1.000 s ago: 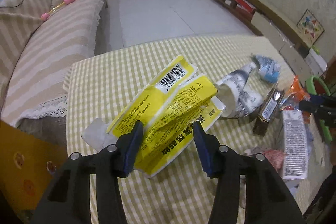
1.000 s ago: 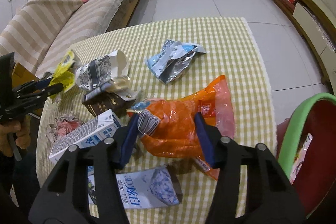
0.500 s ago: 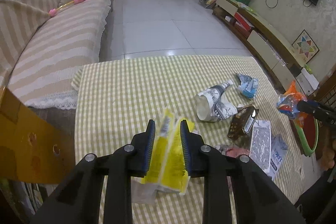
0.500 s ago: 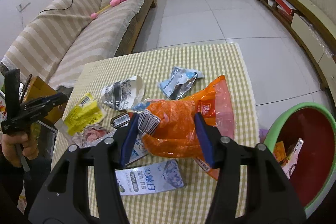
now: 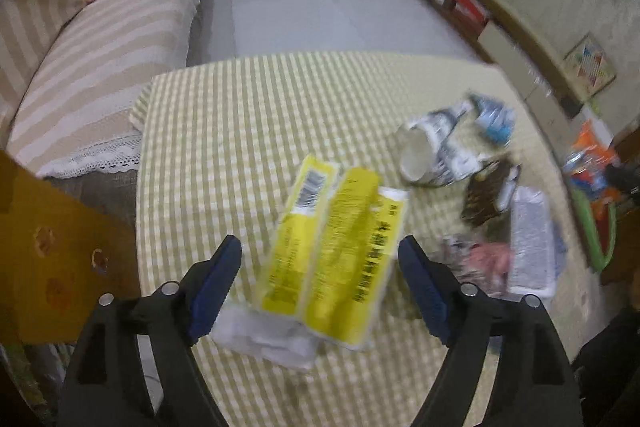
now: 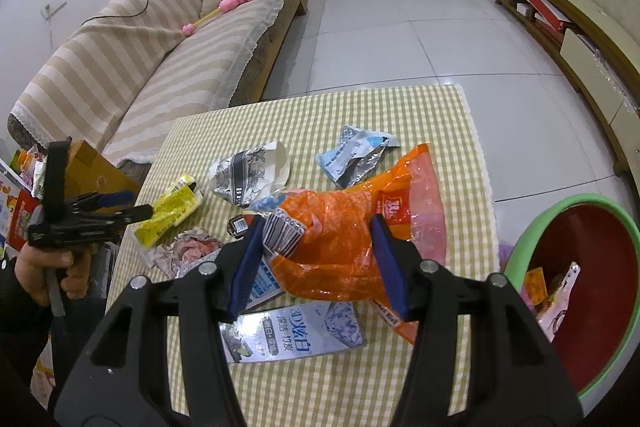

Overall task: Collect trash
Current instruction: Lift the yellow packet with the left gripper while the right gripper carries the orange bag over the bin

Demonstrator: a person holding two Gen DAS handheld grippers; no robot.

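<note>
My left gripper (image 5: 320, 251) hangs over the near left of the checked table, its jaws opening wide. A yellow wrapper (image 5: 336, 247) with a barcode is between the blue pads (image 5: 218, 283), which do not press on it; the view is blurred. From the right wrist view, the left gripper (image 6: 136, 205) shows with the yellow wrapper (image 6: 172, 211) at its tip. My right gripper (image 6: 318, 227) is shut on a crumpled orange plastic bag (image 6: 400, 187), lifted above the table. A red basin with a green rim (image 6: 532, 239) holds some wrappers at the right.
On the checked cloth (image 6: 360, 107) lie a black-and-white paper cup (image 6: 248, 175), a blue foil wrapper (image 6: 352, 155), a white-and-blue carton (image 6: 292, 335), a small brown packet (image 6: 238, 225) and pink crumpled paper (image 6: 196, 247). A striped sofa (image 6: 140, 67) stands at the left, a cardboard box (image 5: 48, 247) beside the table.
The left jaws closed tight on the yellow wrapper, then spread wide again, leaving it loose between them. The right gripper rose with the orange bag still in its grip.
</note>
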